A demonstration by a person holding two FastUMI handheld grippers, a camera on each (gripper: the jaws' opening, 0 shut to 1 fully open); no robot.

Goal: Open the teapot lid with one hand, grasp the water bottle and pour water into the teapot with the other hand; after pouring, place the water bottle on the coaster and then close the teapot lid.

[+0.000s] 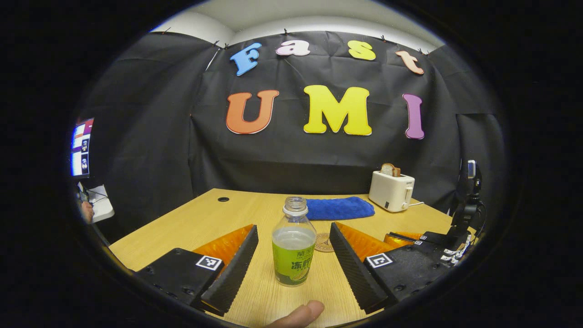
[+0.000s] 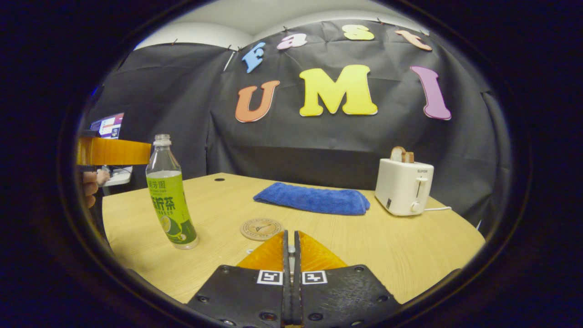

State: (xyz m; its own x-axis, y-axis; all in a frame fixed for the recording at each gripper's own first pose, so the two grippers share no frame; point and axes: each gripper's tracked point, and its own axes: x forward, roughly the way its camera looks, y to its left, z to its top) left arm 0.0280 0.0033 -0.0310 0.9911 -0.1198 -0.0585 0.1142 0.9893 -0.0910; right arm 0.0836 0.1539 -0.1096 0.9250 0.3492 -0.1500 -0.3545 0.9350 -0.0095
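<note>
Half-full and uncapped, the water bottle looks light, thin-walled, spillable; left gripper spread around its label; right gripper clenched, empty, near the coaster.

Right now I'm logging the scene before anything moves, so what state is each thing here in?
water bottle: upright on the table, uncapped, partly filled, between the open fingers, not gripped.
left gripper: open.
right gripper: shut, holding nothing.
coaster: flat on the table, nothing on it.
blue cloth: folded, lying flat.
toaster: bread sticking up from its slots.
</note>
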